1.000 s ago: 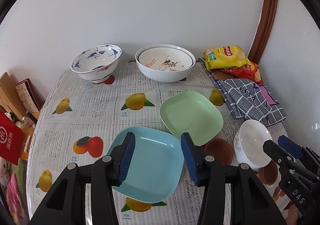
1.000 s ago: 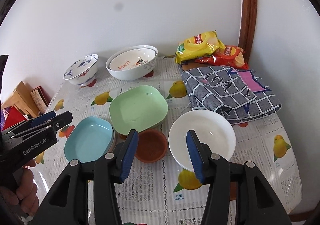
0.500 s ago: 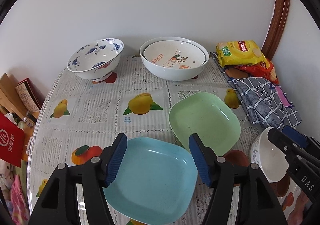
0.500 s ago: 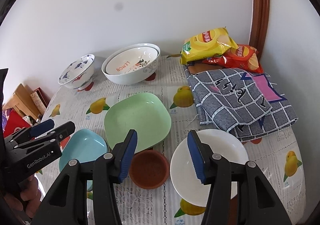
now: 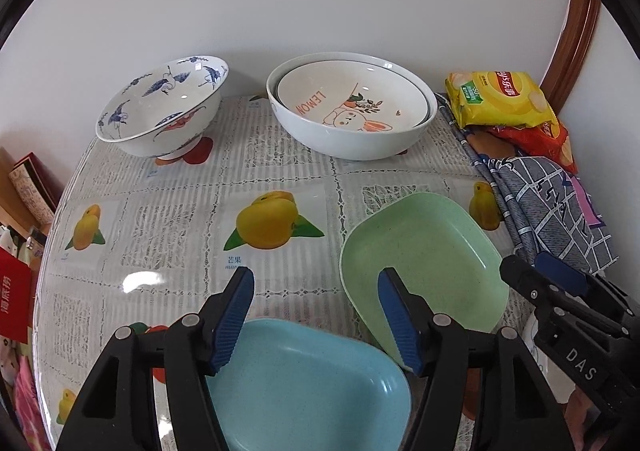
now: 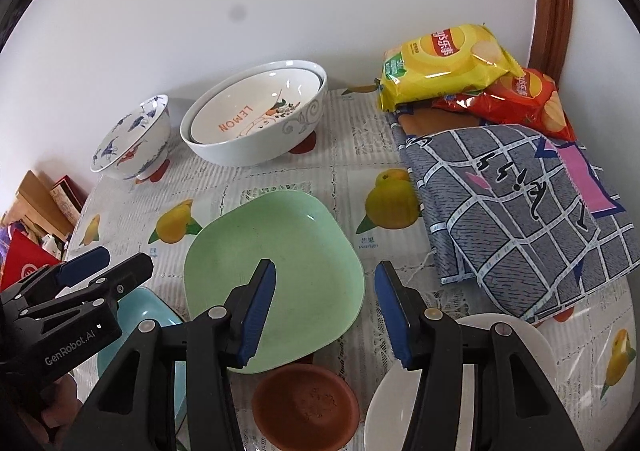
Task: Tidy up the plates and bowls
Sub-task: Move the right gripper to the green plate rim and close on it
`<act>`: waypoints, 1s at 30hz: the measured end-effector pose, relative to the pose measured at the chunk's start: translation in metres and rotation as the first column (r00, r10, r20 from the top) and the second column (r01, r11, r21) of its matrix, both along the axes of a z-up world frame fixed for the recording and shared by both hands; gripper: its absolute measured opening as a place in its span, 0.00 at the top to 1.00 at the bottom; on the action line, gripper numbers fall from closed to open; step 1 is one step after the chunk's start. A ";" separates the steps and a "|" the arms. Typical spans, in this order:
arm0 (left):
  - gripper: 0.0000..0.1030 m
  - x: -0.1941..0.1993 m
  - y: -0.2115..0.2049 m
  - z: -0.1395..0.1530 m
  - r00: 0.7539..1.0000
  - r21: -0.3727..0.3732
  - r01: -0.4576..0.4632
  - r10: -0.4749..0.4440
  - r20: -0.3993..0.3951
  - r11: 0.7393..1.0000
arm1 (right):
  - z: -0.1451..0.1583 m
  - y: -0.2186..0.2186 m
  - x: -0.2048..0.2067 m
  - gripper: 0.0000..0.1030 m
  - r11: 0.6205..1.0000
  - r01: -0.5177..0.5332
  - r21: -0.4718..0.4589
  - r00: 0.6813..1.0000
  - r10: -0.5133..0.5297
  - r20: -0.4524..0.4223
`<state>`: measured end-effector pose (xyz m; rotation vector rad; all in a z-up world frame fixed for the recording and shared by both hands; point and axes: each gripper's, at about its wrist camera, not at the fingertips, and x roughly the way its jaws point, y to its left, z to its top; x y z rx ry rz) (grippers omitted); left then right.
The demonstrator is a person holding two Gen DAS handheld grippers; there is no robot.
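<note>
The left tool (image 5: pixel 316 315) hangs with its ribbed blue pads spread and nothing between them, over the far rim of the pale blue square plate (image 5: pixel 308 387) at 6 o'clock in its view. Its jaws have just been opening, probably to straddle that rim. The right tool (image 6: pixel 325 307) is likewise spread and empty, poised between the near edge of the green square plate (image 6: pixel 276 275) and the white bowl (image 6: pixel 532 339) at 5 o'clock, so either could be its target.

The two square plates look like matte, faintly speckled plastic with rounded corners and raised lips, shapes that should nest one in the other. A small terracotta-brown saucer (image 6: pixel 306 407) lies just beside the green plate at 6 o'clock. Along the wall at 11 to 12 o'clock stand glossy ceramics: a footed blue-and-white crane bowl (image 5: pixel 164 107), and a shallow "LEMON" bowl (image 5: pixel 352 99) already nested inside a larger white bowl (image 5: pixel 340 139), seemingly the start of a stack.

The worktop (image 5: pixel 168 211) wears a shiny clear-plastic cover printed with fruit. At 2 o'clock a checked cloth (image 6: pixel 516 211) and crisp packets (image 6: pixel 448 63) are pushed clear of the dishes.
</note>
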<state>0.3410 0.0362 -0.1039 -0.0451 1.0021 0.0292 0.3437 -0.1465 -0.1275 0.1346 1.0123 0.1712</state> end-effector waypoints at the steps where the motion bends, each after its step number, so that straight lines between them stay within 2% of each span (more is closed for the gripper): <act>1: 0.39 0.003 0.000 -0.003 1.000 -0.008 0.004 -0.004 -0.006 1.000 | -0.004 0.001 0.003 0.50 1.000 0.000 0.000 1.000 0.000 -0.006; 9: 0.40 0.025 -0.001 -0.027 0.998 -0.037 0.007 -0.009 -0.055 0.999 | -0.023 -0.001 0.017 0.50 1.000 0.014 -0.023 0.999 -0.015 -0.046; 12: 0.40 0.031 -0.003 -0.034 0.998 -0.025 0.005 -0.006 -0.069 1.000 | -0.028 -0.002 0.022 0.50 0.999 0.013 -0.029 0.998 -0.015 -0.058; 16: 0.41 0.038 -0.005 -0.042 0.997 -0.024 0.005 -0.007 -0.082 1.000 | -0.035 -0.003 0.027 0.55 0.998 0.021 -0.054 0.996 -0.025 -0.081; 26: 0.56 0.048 -0.012 -0.056 0.993 -0.020 0.020 -0.022 -0.114 1.000 | -0.041 0.006 0.040 0.62 0.994 0.029 -0.110 0.991 -0.043 -0.126; 30: 0.65 0.052 -0.013 -0.062 0.991 -0.036 0.026 -0.031 -0.127 0.999 | -0.047 0.012 0.044 0.68 0.992 0.020 -0.121 0.988 -0.039 -0.153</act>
